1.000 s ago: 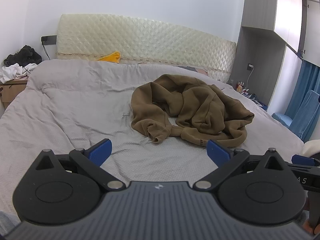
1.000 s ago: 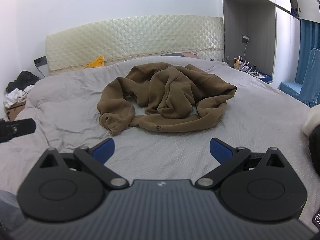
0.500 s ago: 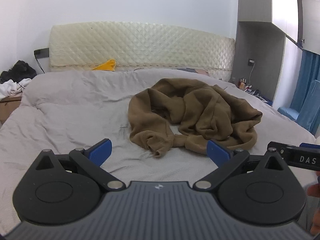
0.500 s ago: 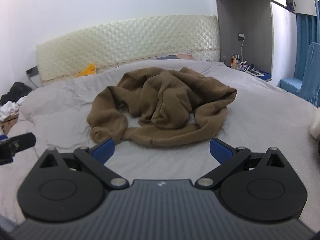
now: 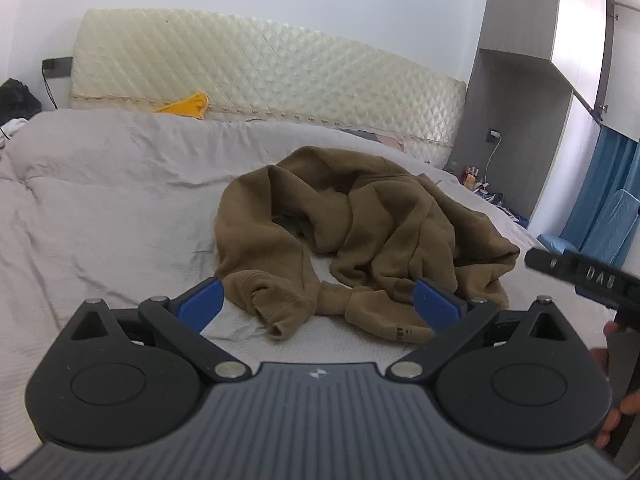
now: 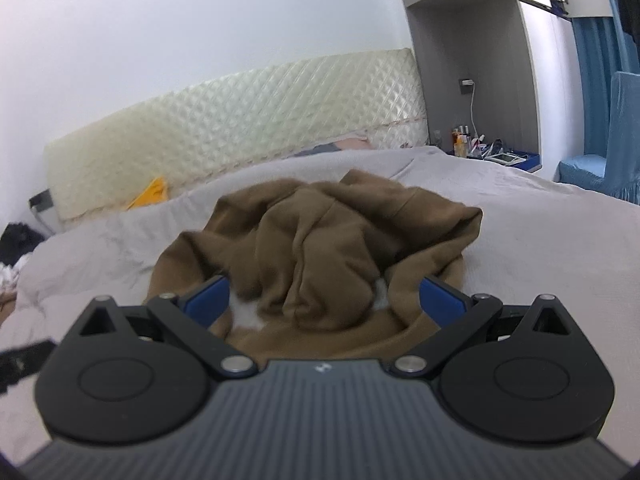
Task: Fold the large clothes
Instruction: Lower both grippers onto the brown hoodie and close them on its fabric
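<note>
One crumpled brown sweatshirt [image 5: 360, 236] lies in a heap on the grey bed [image 5: 100, 216], in front of both tongs. Left tongs [image 5: 318, 300] stand wide and empty, their blue tips flanking its near cuff and hem. Right tongs [image 6: 324, 296], equally wide and empty, hover close over its near folds.

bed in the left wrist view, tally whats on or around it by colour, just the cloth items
brown: 1, the crumpled brown hoodie
grey: 1, the grey bedsheet
yellow: 1, the yellow cloth by the headboard
blue: 1, the blue curtain
total: 4
</note>
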{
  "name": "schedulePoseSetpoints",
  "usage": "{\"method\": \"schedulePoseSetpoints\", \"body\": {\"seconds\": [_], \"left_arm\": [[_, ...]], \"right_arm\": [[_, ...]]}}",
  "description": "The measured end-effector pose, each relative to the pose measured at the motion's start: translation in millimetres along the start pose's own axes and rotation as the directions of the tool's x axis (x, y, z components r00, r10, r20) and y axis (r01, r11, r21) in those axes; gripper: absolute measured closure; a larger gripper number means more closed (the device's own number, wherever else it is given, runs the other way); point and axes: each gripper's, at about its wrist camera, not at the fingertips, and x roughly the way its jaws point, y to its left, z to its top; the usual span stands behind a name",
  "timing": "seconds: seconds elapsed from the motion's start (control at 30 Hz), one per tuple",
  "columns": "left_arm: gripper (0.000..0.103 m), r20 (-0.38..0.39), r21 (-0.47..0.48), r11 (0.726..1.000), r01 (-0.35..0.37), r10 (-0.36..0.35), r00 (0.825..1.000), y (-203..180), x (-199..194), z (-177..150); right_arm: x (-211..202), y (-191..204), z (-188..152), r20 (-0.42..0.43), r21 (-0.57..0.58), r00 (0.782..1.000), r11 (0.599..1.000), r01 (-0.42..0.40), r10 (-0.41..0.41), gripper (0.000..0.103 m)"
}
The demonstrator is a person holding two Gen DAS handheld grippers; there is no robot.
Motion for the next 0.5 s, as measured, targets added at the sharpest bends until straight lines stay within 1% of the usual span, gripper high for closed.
{"method": "schedulePoseSetpoints", "body": {"seconds": [0.13, 0.23, 0.4, 0.5], "left_arm": [[0.0, -0.037, -0.039, 0.999, 0.034, -0.036, 0.999, 1, 39, 5], [0.0, -0.043, -0.067, 0.995, 0.067, -0.07, 0.997, 1, 66, 12], [0.0, -0.07, -0.126, 0.989, 0.074, -0.083, 0.994, -1, 121, 21], [0.0, -0.083, -0.172, 0.982, 0.083, -0.099, 0.992, 1, 158, 25]], "right_arm": [[28, -16, 13, 0.015, 0.044, 1.0, 0.999, -0.001, 0.001, 0.0], [54, -28, 23, 0.009, 0.066, 1.0, 0.998, -0.007, 0.007, 0.0], [103, -57, 31, -0.045, 0.177, 0.994, 0.98, -0.09, 0.099, 0.0], [129, -76, 30, -0.031, 0.26, 0.99, 0.958, -0.122, 0.134, 0.0]]}}
